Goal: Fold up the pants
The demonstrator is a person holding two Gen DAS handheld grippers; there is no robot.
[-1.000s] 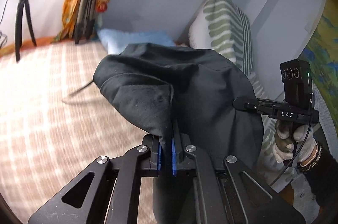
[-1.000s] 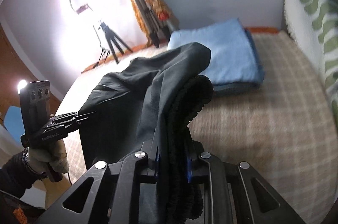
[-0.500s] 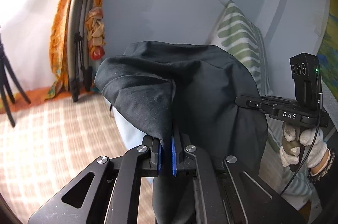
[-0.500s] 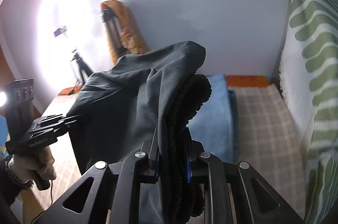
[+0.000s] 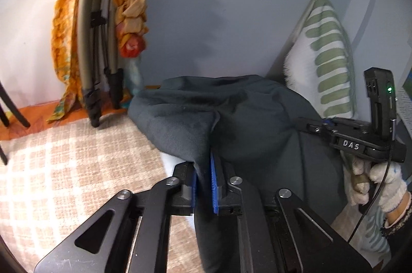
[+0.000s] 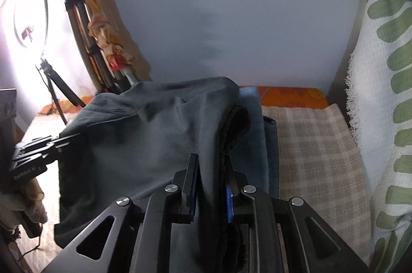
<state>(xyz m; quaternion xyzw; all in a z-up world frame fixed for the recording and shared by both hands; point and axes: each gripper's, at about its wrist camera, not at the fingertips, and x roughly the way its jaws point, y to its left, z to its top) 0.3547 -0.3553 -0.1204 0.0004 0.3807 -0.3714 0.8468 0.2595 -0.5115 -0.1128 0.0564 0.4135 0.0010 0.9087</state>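
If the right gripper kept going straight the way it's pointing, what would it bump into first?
Probably the dark pants themselves, bunched between its opening fingers and draped ahead. Beyond that lies the blue folded cloth on the bed, though depth is hard to judge.

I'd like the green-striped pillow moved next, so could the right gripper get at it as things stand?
Probably not yet: the right gripper, jaws opening, still has the dark pants between them, though the pillow stands unobstructed beside it.

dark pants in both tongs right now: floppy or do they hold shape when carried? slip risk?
Likely floppy: the dark pants sag in a limp drape between the left tongs and the right tongs. Probably light, since the pinched edges alone carry them. Slip risk looks real: both sets of jaws are opening with cloth still between them, the thicker ribbed waistband on the right.
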